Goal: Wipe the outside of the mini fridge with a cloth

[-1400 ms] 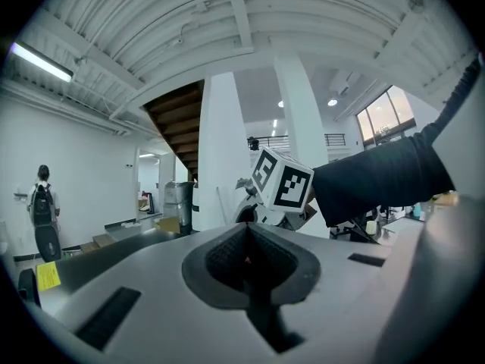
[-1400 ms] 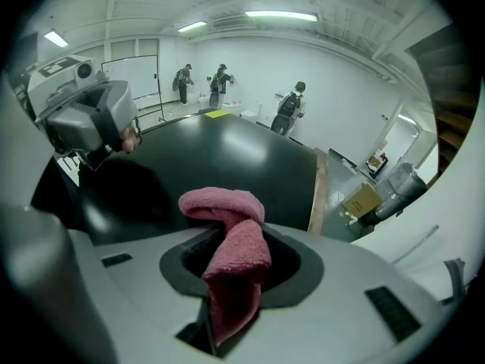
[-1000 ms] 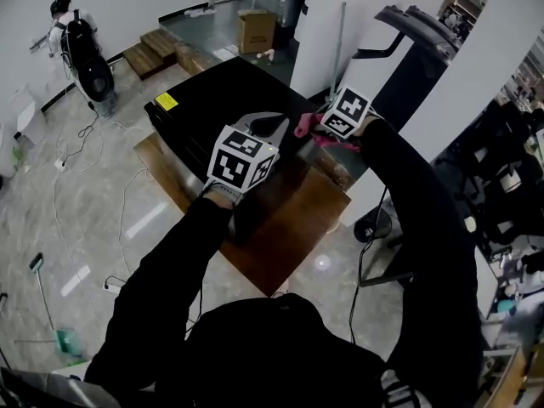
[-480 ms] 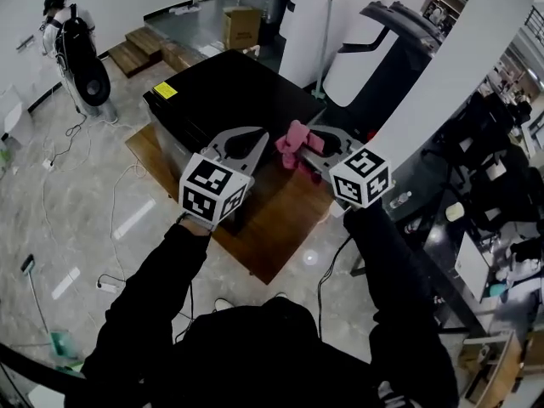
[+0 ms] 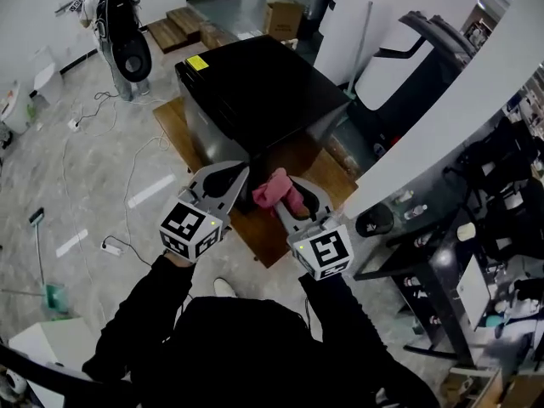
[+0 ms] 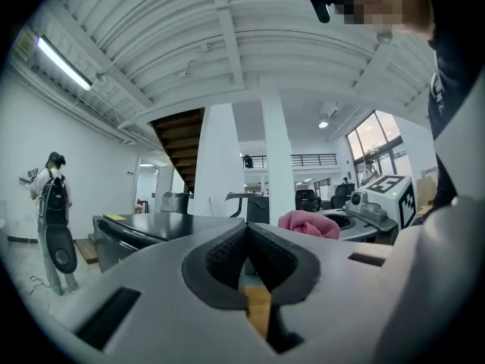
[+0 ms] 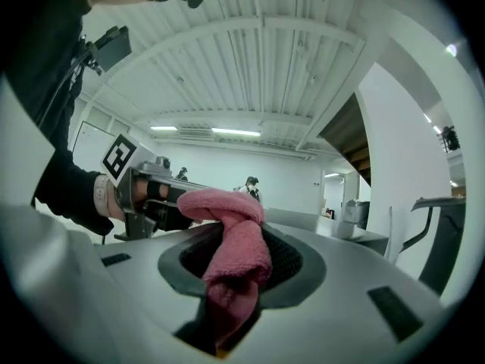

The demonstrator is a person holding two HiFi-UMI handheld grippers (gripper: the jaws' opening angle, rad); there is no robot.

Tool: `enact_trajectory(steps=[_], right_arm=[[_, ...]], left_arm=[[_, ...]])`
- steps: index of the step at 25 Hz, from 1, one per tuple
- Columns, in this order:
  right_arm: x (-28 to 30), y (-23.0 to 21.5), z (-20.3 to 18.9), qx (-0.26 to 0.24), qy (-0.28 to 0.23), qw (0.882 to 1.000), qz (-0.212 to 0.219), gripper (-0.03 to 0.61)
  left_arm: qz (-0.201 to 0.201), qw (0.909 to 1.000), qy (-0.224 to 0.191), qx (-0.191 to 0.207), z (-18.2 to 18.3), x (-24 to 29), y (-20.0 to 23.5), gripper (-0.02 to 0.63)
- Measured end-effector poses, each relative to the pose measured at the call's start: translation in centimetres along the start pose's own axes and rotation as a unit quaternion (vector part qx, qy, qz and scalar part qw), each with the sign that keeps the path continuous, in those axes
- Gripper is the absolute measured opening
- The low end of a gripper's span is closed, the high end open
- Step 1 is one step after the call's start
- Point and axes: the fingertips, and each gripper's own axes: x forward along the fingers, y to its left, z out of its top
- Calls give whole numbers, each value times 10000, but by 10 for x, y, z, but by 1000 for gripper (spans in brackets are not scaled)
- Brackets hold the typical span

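The black mini fridge (image 5: 255, 87) stands on a brown wooden board (image 5: 280, 219), seen from above in the head view. Its dark top also shows in the left gripper view (image 6: 151, 226). A pink cloth (image 5: 276, 191) is bunched between the jaws of my right gripper (image 5: 285, 192), which is shut on it; the cloth (image 7: 231, 241) fills the right gripper view. My left gripper (image 5: 238, 170) is shut with nothing in it, its tips (image 6: 246, 230) touching. Both grippers hang just in front of the fridge's near corner, side by side.
A treadmill (image 5: 425, 36) stands right of the fridge beside a white wall. Cables (image 5: 93, 143) trail over the tiled floor at left. A cardboard box (image 5: 283, 17) and wooden steps (image 5: 183, 24) lie behind. A person with a backpack (image 5: 119, 24) stands at the far left.
Both grippers have drawn back from over the fridge toward me, and the right one with the cloth swung left and down. The head view has shifted, so the fridge now lies farther up.
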Motion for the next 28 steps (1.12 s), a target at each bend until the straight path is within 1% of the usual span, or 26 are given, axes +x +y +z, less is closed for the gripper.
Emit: enact_trajectory(steps=[2,5,8,10,12,15,18,21,25,28], right_arm=[[-1,22,-5,-260,75,9996,105,135],[8,45,-9,-552,72,9983,188,135],[30,61,-14,-1014,200,9946,92,136],[48,72,-16,-1297,326,9910,-7,137],[66,80,-14,-1490,444,9877,-185,135],[97,83,-14,-1870,699,9774,-700,135],[135,82,-23,-2249,1039,9608,-1244,136],[173,81,-26,-2547,1384,9390,-1849,137],[205,70,-32,-2801,1850,9054,-2600,137],[209,48,-47,-2985,2350,8735,-3043,137]], left_arm=[[219,9997,89,-39,-8,-17,-3,6],[512,9985,169,63,-10,-41,2,6],[708,9971,200,195,-11,-61,18,6],[728,9968,224,244,-12,-72,33,6],[660,9972,217,277,-13,-80,49,6],[380,9986,195,298,-18,-83,77,6],[-61,9992,213,339,-29,-80,111,6],[-627,9974,199,288,-40,-73,148,6],[-1339,9905,216,216,-50,-61,186,6],[-1843,9825,236,113,-56,-48,191,6]])
